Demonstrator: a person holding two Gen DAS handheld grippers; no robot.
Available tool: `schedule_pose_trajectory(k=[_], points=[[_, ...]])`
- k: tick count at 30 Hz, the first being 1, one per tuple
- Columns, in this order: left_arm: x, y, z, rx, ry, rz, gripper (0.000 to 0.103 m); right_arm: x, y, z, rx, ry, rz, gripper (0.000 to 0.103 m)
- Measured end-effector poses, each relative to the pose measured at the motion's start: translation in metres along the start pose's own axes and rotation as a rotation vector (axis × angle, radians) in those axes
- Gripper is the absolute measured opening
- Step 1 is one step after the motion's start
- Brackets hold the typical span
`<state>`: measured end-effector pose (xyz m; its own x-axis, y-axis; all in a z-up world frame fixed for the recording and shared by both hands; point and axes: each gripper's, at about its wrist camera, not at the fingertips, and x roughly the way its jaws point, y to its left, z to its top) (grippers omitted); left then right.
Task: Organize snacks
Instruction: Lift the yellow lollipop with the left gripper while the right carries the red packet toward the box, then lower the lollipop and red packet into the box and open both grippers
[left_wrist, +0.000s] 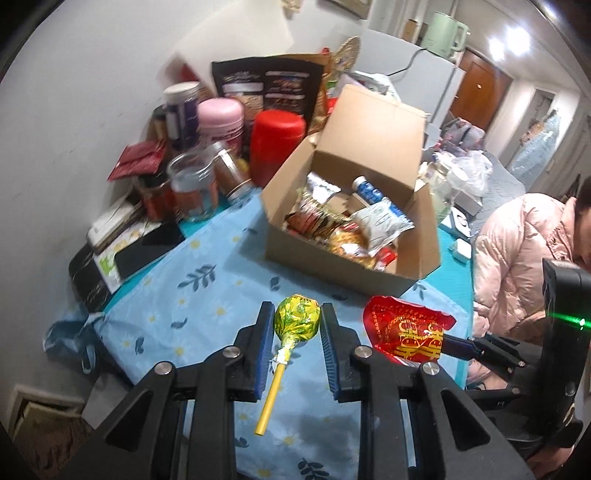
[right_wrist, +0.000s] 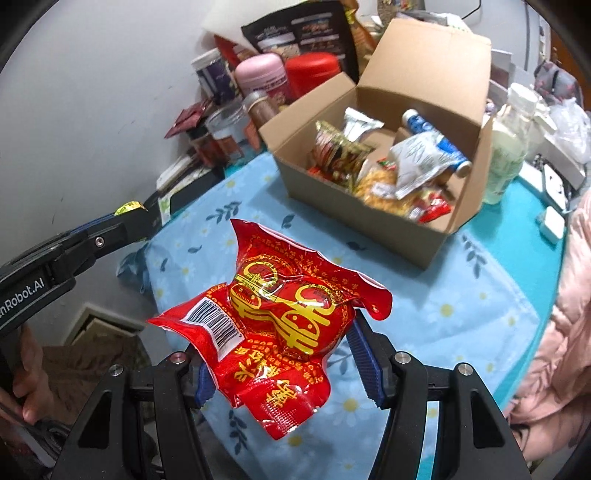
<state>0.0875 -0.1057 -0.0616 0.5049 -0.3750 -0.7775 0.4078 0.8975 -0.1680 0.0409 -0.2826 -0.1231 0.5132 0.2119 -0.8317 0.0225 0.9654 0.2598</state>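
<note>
My left gripper is shut on a lollipop with a yellow-green wrapper and a yellow stick, held above the blue flowered tablecloth. My right gripper is shut on a red snack packet with gold print and a barcode; the packet also shows in the left wrist view. An open cardboard box holding several snack packs stands beyond both grippers, also in the right wrist view. The left gripper's arm shows at the left of the right wrist view.
Jars, a pink-lidded tub, a red canister and a black bag crowd the back left by the wall. A milky bottle stands right of the box. A person in a pink jacket sits at the right.
</note>
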Motion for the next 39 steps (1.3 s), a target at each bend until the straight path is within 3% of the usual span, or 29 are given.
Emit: schedule_pose_trajectory(k=[16, 27, 39], points=[[0.029, -0.035, 0.088, 0.112, -0.050, -0.084, 0.025, -0.028, -0.035, 0.075, 0.052, -0.097, -0.070, 0.062], [0.091, -0.049, 0.142, 0.137, -0.029, -0.089, 0.025, 0.006, -0.080, 0.128, 0.071, -0.101, -0.112, 0.062], [0.163, -0.050, 0.175, 0.105, 0.011, -0.081, 0.025, 0.055, -0.118, 0.170, 0.075, -0.074, -0.115, 0.062]])
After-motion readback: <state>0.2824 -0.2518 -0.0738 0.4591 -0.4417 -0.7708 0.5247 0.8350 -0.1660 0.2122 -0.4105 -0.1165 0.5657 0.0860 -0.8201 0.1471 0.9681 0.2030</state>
